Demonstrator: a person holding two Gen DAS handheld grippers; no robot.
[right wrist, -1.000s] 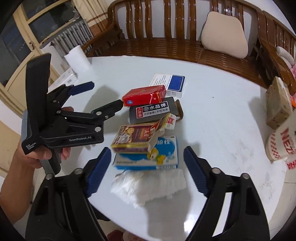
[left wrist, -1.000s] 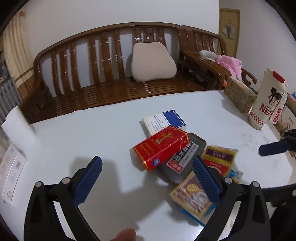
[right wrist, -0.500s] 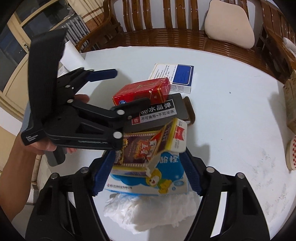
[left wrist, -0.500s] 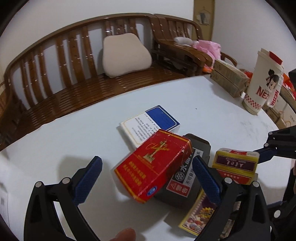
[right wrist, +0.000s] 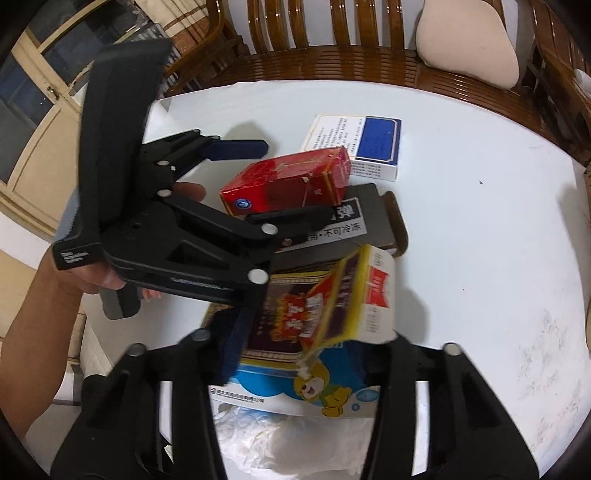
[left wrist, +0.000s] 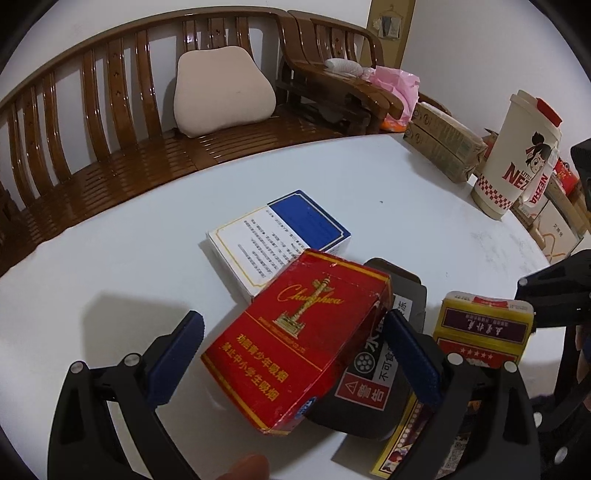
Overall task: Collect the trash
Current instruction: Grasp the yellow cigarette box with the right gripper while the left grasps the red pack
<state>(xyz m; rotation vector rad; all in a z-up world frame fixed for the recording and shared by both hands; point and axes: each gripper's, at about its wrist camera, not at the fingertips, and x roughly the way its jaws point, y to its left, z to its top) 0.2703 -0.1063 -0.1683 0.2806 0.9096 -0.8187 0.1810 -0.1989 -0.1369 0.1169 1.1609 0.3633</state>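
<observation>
Trash packs lie piled mid-table (left wrist: 110, 258), where the left wrist view shows the left gripper (left wrist: 295, 343) spread wide around the red cigarette pack (left wrist: 295, 339), untouched, and the right wrist view shows the right gripper (right wrist: 314, 350), jaws just closing, clamped on the yellow pack (right wrist: 325, 302) near the table's front edge.

Ahead of the grippers, beyond the far edge of the white round table (left wrist: 110, 251), stands a glossy brown wooden bench (left wrist: 110, 122) with a slatted back and seat. A beige cushion (left wrist: 221, 96) leans upright against its backrest. To the right of the bench, a second wooden seat (left wrist: 332, 85) adjoins it at an angle. The wall (left wrist: 258, 33) behind both is plain white. Off to the left of the right gripper, a cream-framed window (right wrist: 33, 85) shows dark panes.
</observation>
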